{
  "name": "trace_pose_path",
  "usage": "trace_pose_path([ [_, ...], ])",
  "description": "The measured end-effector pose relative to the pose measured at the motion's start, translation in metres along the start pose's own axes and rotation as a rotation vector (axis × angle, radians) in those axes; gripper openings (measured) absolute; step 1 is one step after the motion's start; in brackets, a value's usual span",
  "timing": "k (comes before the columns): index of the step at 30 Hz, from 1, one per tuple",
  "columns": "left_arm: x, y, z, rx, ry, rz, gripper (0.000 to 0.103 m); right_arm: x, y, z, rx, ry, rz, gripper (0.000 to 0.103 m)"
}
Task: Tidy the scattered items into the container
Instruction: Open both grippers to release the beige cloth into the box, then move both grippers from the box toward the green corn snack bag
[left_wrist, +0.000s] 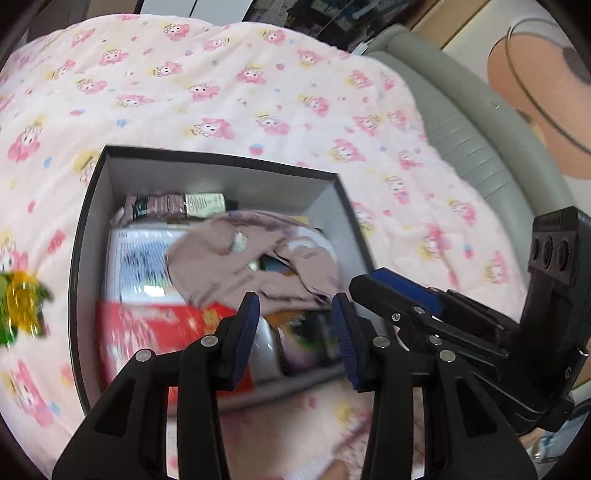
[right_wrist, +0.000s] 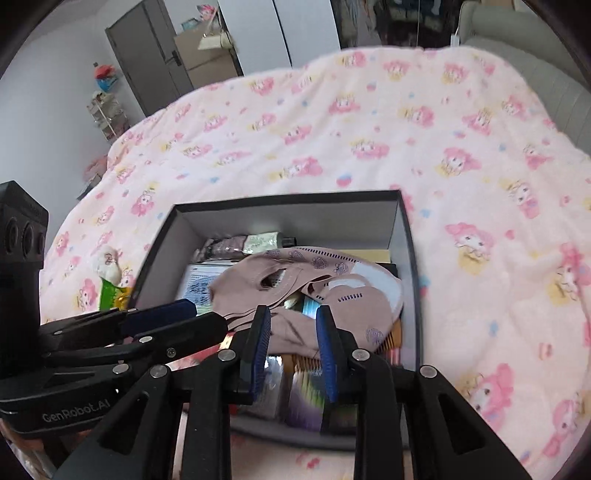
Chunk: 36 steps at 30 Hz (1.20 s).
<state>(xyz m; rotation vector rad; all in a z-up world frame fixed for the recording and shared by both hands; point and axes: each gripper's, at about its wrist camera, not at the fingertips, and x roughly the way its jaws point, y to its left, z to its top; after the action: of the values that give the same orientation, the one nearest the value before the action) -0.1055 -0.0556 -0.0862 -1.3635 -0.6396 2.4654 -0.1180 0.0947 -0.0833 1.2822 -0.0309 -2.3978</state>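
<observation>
My blanket (right_wrist: 369, 122) is pale pink, printed all over with pink and yellow cartoon figures and small blue dots. The box (right_wrist: 410, 236) on it is black outside and grey inside. Lying on top in it is a dusty-pink cloth (right_wrist: 332, 291) with small purple motifs and a white patch. Under it I see a red packet (left_wrist: 147, 328). My grippers are black with blue pads (left_wrist: 245, 332). On the blanket, left of the box, lies a green and yellow wrapper (right_wrist: 110, 295).
</observation>
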Motion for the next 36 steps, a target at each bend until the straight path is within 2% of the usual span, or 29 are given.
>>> trace_pose_path([
  [5,-0.043,-0.005,-0.030,0.006,-0.040,-0.023,0.040,-0.039,0.024,-0.023,-0.033,-0.035,0.014,0.022],
  [8,-0.065,-0.007,-0.049,0.027,-0.032,-0.037,0.041,-0.054,0.039,-0.038,-0.047,-0.028,0.057,0.022],
  [11,-0.089,-0.003,-0.067,0.045,-0.071,0.009,0.042,-0.055,0.057,-0.048,-0.092,0.004,0.098,0.022],
  [14,-0.110,0.018,-0.077,-0.014,-0.105,-0.010,0.043,-0.056,0.087,-0.054,-0.160,0.017,0.117,0.022],
  [18,-0.143,0.058,-0.087,-0.084,-0.157,0.044,0.043,-0.051,0.134,-0.056,-0.231,0.013,0.159,0.022],
  [21,-0.159,0.095,-0.092,-0.152,-0.163,0.059,0.043,-0.038,0.171,-0.056,-0.269,0.026,0.190,0.022],
  [23,-0.170,0.121,-0.095,-0.198,-0.174,0.099,0.043,-0.025,0.193,-0.056,-0.289,0.044,0.212,0.022],
  [26,-0.182,0.164,-0.098,-0.319,-0.198,0.118,0.044,0.007,0.233,-0.049,-0.332,0.106,0.275,0.022],
  [30,-0.186,0.210,-0.096,-0.387,-0.218,0.161,0.046,0.043,0.267,-0.042,-0.333,0.139,0.334,0.024],
  [32,-0.182,0.231,-0.095,-0.414,-0.214,0.160,0.046,0.069,0.275,-0.045,-0.298,0.186,0.327,0.027],
  [36,-0.163,0.275,-0.086,-0.474,-0.172,0.174,0.046,0.118,0.285,-0.051,-0.294,0.292,0.272,0.027],
])
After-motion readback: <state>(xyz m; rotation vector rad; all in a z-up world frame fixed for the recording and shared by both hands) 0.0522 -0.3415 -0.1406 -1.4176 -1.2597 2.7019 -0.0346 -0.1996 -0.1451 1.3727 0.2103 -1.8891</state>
